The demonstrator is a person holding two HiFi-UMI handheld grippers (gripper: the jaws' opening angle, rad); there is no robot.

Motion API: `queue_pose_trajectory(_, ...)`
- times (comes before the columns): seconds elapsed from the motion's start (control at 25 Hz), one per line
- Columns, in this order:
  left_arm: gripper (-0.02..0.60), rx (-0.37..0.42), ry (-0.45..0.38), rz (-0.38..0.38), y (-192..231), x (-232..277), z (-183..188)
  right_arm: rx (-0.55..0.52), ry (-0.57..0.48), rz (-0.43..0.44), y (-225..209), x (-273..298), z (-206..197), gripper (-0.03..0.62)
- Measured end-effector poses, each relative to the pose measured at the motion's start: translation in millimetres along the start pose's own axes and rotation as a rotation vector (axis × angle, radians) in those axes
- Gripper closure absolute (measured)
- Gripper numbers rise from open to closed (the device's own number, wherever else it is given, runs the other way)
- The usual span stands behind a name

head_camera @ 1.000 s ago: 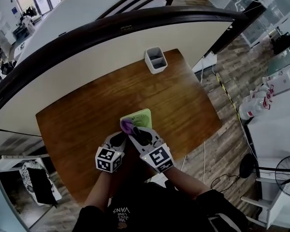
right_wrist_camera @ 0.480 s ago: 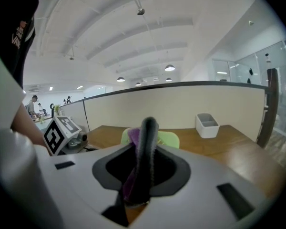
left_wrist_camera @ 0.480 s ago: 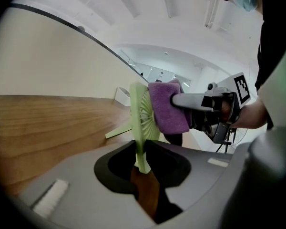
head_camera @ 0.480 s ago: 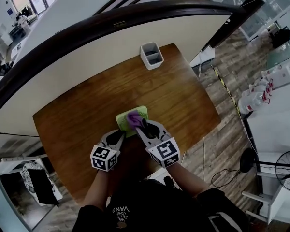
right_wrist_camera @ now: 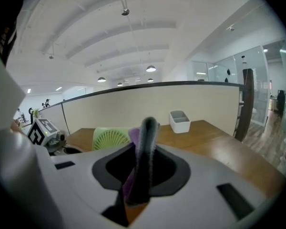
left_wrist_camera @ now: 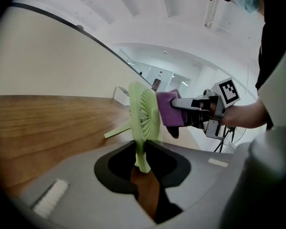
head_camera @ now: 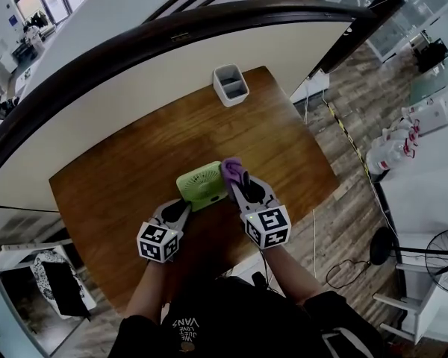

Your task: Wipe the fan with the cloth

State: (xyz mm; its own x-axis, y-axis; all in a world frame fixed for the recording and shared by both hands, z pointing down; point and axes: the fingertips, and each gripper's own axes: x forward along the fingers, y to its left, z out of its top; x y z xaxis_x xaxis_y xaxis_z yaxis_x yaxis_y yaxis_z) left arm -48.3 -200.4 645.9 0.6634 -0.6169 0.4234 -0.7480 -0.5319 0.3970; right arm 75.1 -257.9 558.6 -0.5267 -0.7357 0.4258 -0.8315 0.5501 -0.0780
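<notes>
The light green fan (head_camera: 202, 185) stands on its edge on the wooden table (head_camera: 127, 162). My left gripper (head_camera: 184, 206) is shut on the fan's near rim (left_wrist_camera: 142, 152) and holds it up. A purple cloth (head_camera: 232, 169) is pinched in my right gripper (head_camera: 241, 180), which is shut on it. The cloth (left_wrist_camera: 170, 108) rests against the right side of the fan's grille (left_wrist_camera: 147, 114). In the right gripper view the cloth (right_wrist_camera: 131, 136) hangs between the jaws, with the fan (right_wrist_camera: 109, 139) just left of it.
A white two-compartment container (head_camera: 231, 84) stands at the table's far edge, against a cream partition wall (head_camera: 157, 73). To the right the table's edge drops to wood flooring, where a black floor fan (head_camera: 442, 263) stands.
My right gripper has swept the purple cloth across the fan's face from its left side to its right edge, uncovering the grille. The left gripper has kept the fan still.
</notes>
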Motion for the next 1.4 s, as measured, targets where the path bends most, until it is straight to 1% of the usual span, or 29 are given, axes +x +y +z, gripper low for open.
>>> queue_pose_trajectory(0.12,0.504,0.011,0.001,0.005,-0.4,-0.2,-0.6,-0.001,-0.012,-0.004,3.9,-5.7,2.2,0.51)
queue_pose_trajectory(0.2,0.504,0.012,0.002,0.009,-0.9,-0.2,-0.2,-0.031,-0.028,0.017,16.9,-10.8,6.7,0.51)
queue_pose_trajectory(0.28,0.505,0.011,0.005,0.009,-1.6,-0.9,0.0,-0.073,-0.048,0.071,38.5,-12.3,10.3,0.51)
queue_pose_trajectory(0.36,0.505,0.011,0.007,0.008,-2.7,-1.5,-0.1,-0.107,-0.06,0.148,64.0,-10.0,8.6,0.51)
queue_pose_trajectory(0.52,0.503,0.018,0.012,0.01,-4.5,-2.9,-1.2,-0.15,-0.025,0.294,108.6,-1.1,-7.5,0.51)
queue_pose_trajectory(0.6,0.505,0.024,0.018,0.015,-4.6,-4.4,-3.2,-0.169,0.001,0.336,123.0,4.1,-16.5,0.51)
queue_pose_trajectory(0.68,0.505,0.035,0.034,0.028,-3.3,-5.4,-6.9,-0.173,0.014,0.354,129.1,9.8,-25.7,0.51)
queue_pose_trajectory(0.8,0.505,0.042,0.046,0.041,-1.4,-6.8,-10.3,-0.17,0.028,0.349,127.0,15.5,-33.3,0.51)
queue_pose_trajectory(1.0,0.51,0.045,0.04,0.045,-1.3,-6.8,-8.4,-0.163,0.026,0.305,110.8,13.7,-31.2,0.51)
queue_pose_trajectory(1.2,0.522,0.039,0.047,0.053,-0.6,-6.1,-10.4,-0.107,0.04,0.211,74.1,4.5,-37.2,0.51)
queue_pose_trajectory(1.4,0.522,0.04,0.044,0.056,-0.7,-5.8,-9.4,-0.077,0.054,0.106,32.0,-4.4,-41.6,0.51)
